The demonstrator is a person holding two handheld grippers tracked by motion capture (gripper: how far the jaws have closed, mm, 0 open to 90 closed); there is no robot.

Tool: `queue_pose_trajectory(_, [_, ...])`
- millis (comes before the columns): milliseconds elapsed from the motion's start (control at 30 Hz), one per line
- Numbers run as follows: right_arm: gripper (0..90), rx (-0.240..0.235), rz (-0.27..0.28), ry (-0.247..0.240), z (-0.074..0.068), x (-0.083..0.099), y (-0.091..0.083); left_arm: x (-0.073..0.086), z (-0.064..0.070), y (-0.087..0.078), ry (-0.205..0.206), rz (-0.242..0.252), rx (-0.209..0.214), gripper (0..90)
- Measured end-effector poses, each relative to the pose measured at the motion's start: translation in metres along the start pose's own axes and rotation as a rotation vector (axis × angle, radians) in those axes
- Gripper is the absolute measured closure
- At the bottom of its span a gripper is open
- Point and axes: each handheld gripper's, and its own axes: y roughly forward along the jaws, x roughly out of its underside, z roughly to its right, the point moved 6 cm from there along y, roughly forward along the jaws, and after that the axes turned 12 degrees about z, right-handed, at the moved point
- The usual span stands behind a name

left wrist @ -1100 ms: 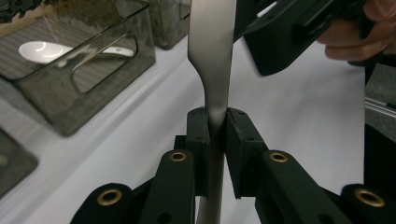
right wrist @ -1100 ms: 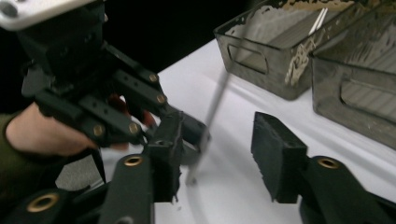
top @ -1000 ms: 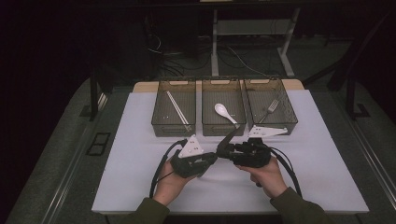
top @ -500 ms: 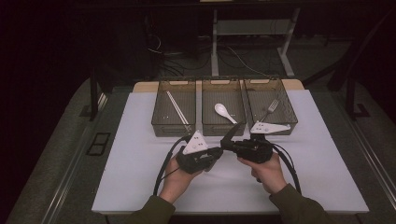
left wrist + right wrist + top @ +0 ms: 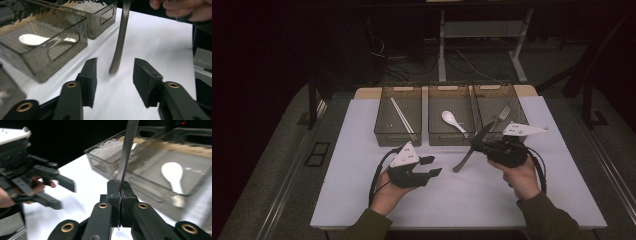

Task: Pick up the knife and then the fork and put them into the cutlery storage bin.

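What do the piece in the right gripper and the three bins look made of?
The utensil clamped in the right gripper looks like brushed metal: grey, thin, a dull sheen. Its kind is unclear. The bins look like smoky clear plastic: the spoon shows through one wall, and handle slots are cut into them.

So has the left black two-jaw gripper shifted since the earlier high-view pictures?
Yes. The left gripper has drawn back toward the person, away from the three smoky plastic bins, and apart from the right gripper.

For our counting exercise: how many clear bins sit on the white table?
3, in a row at the table's far edge: left bin with chopsticks, middle bin with a spoon, right bin with a fork.
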Motion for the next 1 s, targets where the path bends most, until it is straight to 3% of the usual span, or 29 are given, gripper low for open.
queue_pose_trajectory(367, [88.6,0.141,0.023,-0.016,0.047,-0.032,-0.041,0.021,-0.008,-0.033,-0.011,-0.011,0.006,36.4])
queue_pose_trajectory(533, [88.7,0.191,0.034,-0.041,0.063,-0.056,-0.055,0.03,-0.013,-0.045,-0.017,-0.012,-0.008,27.5])
queue_pose_trajectory(700, [88.6,0.248,0.042,-0.073,0.078,-0.083,-0.066,0.038,-0.017,-0.055,-0.045,-0.015,-0.037,13.0])
queue_pose_trajectory(867, [88.6,0.313,0.007,-0.127,0.095,-0.104,-0.068,0.045,-0.021,-0.061,-0.064,-0.033,-0.071,0.0])
queue_pose_trajectory(1000, [88.7,0.369,-0.044,-0.133,0.114,-0.109,-0.065,0.045,-0.022,-0.062,-0.064,-0.029,-0.078,0.0])
